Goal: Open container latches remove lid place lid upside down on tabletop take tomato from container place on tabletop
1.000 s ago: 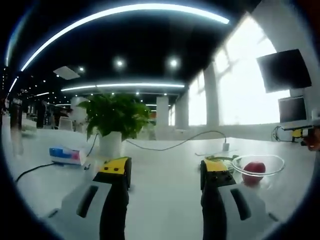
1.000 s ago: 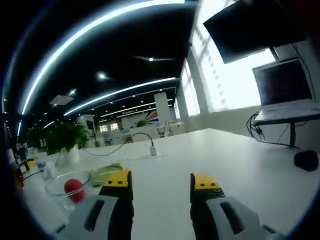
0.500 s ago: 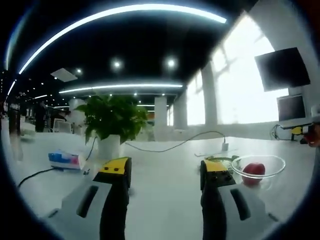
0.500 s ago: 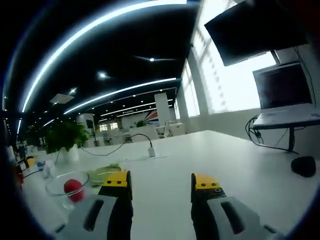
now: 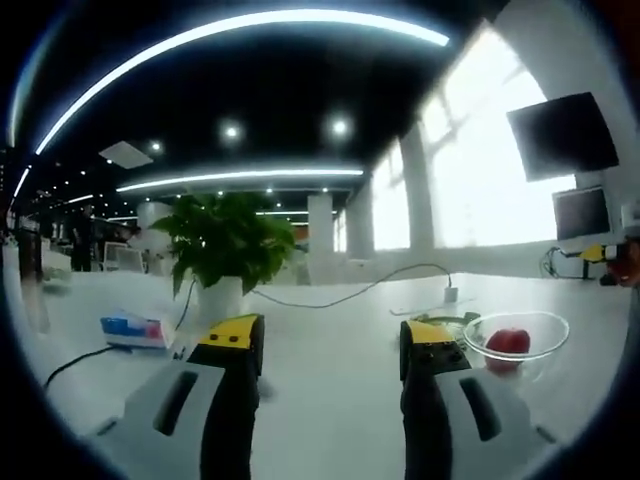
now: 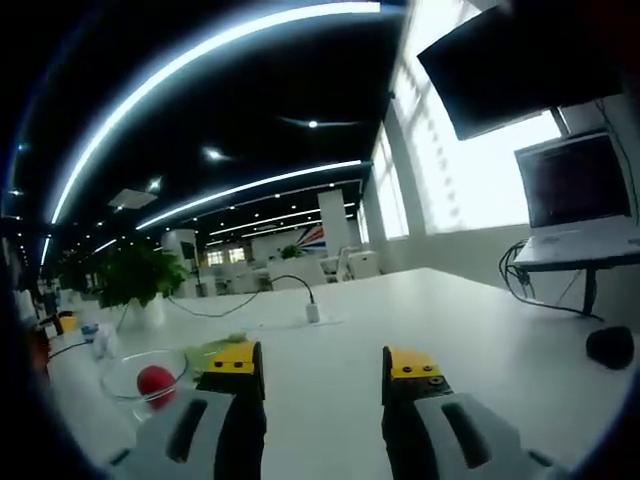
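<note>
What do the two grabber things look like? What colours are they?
Each hand-held gripper has two chunky jaws. The left one and the right one look alike: pale grey bodies with dark oval slots, black inner sides, and bright yellow blocks at the tips.

Blown-out window glare, fisheye-warped edges

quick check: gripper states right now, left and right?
Left gripper: open, holding nothing, fingers apart over the table.
Right gripper: open, holding nothing.
</note>
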`<move>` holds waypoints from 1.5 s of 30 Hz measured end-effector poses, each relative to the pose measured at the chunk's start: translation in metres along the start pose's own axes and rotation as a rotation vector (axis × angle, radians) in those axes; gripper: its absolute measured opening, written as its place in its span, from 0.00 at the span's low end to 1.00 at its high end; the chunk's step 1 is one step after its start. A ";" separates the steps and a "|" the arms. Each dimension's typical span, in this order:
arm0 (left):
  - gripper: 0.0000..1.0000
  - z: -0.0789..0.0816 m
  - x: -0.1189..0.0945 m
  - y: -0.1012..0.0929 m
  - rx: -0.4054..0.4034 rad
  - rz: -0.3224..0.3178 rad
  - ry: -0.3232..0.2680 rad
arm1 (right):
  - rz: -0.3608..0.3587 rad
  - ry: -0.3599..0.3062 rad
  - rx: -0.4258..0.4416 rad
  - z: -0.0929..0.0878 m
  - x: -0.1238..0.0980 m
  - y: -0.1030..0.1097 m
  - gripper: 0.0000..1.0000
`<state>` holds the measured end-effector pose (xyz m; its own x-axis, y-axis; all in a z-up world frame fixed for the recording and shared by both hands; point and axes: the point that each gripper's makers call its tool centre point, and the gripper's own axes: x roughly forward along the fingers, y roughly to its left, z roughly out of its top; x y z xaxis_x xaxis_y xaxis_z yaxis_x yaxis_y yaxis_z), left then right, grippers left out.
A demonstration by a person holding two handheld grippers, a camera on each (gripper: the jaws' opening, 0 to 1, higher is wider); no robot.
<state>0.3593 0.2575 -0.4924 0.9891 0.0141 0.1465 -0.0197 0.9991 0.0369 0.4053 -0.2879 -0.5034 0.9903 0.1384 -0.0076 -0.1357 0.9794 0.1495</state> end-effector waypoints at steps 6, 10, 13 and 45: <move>0.49 0.014 0.008 -0.002 0.026 -0.033 -0.004 | 0.030 -0.011 -0.028 0.014 0.007 -0.001 0.42; 0.50 0.024 0.015 -0.008 0.038 -0.065 -0.013 | 0.055 -0.034 -0.068 0.029 0.012 0.004 0.42; 0.50 0.033 0.020 -0.014 0.059 -0.087 -0.025 | 0.073 -0.045 -0.075 0.038 0.014 0.008 0.42; 0.51 0.055 0.025 -0.123 0.108 -0.513 0.026 | 0.465 -0.022 -0.243 0.081 0.023 0.135 0.39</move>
<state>0.3782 0.1325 -0.4389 0.8786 -0.4740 0.0585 0.4550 0.8679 0.1992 0.4120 -0.1644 -0.4036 0.8240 0.5660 0.0259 -0.5611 0.8215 -0.1014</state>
